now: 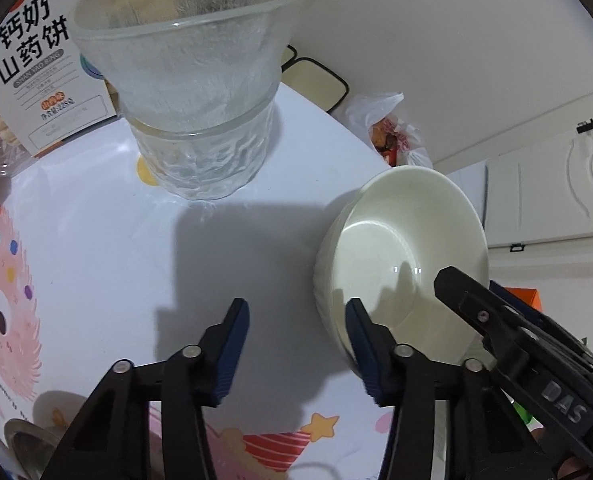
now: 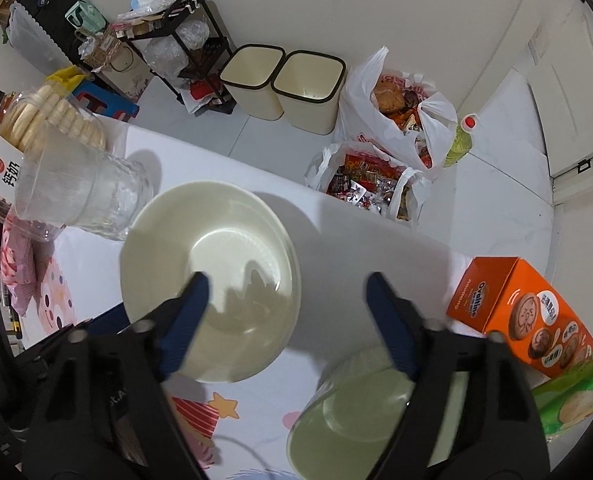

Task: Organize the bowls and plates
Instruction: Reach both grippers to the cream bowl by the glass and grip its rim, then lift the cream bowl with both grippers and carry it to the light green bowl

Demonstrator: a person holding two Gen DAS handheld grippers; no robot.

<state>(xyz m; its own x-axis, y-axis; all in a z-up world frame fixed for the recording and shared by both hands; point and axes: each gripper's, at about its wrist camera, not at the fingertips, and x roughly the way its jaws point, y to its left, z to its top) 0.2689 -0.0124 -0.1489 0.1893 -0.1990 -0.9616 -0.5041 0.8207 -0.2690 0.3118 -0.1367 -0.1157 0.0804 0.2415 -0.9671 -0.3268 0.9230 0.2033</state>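
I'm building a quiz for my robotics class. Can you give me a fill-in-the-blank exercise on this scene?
1. The two glass bowls are ____ one inside the other.
2. The jaws of the left hand-held gripper stand ____.
3. The snack box at the table's right edge is ____ in colour.
4. The white bowl holds ____.

Missing words: stacked; open; orange; nothing

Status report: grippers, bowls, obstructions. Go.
Left gripper open, empty. Right gripper open over cream bowl. Glass bowls stacked. Second bowl under right gripper; orange box close.
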